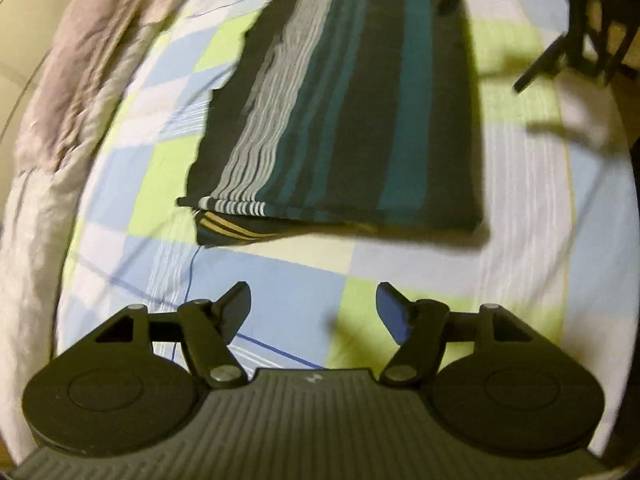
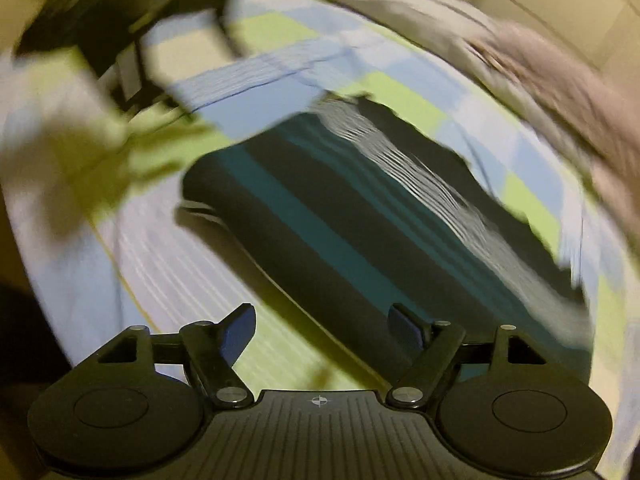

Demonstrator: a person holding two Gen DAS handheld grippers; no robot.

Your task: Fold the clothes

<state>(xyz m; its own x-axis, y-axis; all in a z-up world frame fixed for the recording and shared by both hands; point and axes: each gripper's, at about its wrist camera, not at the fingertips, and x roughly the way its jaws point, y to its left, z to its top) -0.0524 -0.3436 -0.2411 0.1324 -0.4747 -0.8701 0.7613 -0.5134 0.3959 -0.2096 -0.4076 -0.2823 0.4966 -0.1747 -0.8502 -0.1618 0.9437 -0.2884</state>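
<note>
Both tongs sit nearest my lenses with nothing in them: left gripper and right gripper each have jaws spread apart. Beyond them, my checked bedsheet carries the striped garment, lying flat as a long doubled panel, layered edges showing at its near end. I judge one fold done, with crosswise folds left.

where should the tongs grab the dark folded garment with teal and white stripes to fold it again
Probably at the near short edge of the dark folded garment with teal and white stripes, by its two corners. It lies flat as a long strip on the checked blue, green and white bedsheet, layers stacked at that edge. Come in low from the near side with the open left tongs.
</note>
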